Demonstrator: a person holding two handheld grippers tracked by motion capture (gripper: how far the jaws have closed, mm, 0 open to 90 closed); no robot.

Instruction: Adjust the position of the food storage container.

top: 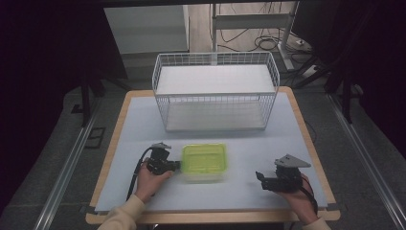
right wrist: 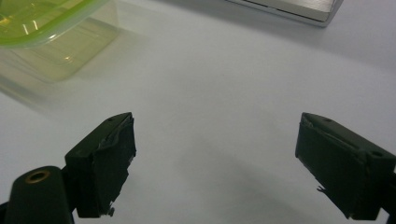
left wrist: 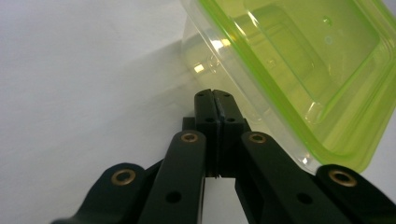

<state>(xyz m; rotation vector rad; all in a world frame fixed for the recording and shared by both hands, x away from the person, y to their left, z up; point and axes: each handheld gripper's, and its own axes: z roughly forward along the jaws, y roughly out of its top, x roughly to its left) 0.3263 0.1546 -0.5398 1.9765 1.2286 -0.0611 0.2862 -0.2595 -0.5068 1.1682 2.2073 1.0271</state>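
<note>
A clear plastic box with a lime-green lid (top: 204, 162) rests on the pale table, just in front of the white wire basket (top: 215, 98). My left gripper (top: 176, 165) is shut with nothing between its pads, and its tips meet the box's left side under the lid rim. In the left gripper view the closed pads (left wrist: 215, 103) sit against the box (left wrist: 299, 70). My right gripper (top: 259, 177) stands open near the front right of the table, apart from the box. In the right gripper view its gripper (right wrist: 215, 158) has bare table between the pads, and the box (right wrist: 51, 32) lies at the upper left.
The wire basket stands at the back middle of the table and holds nothing. The wooden table edge (top: 306, 139) runs close to my right hand. Dark floor, rails and cables surround the table.
</note>
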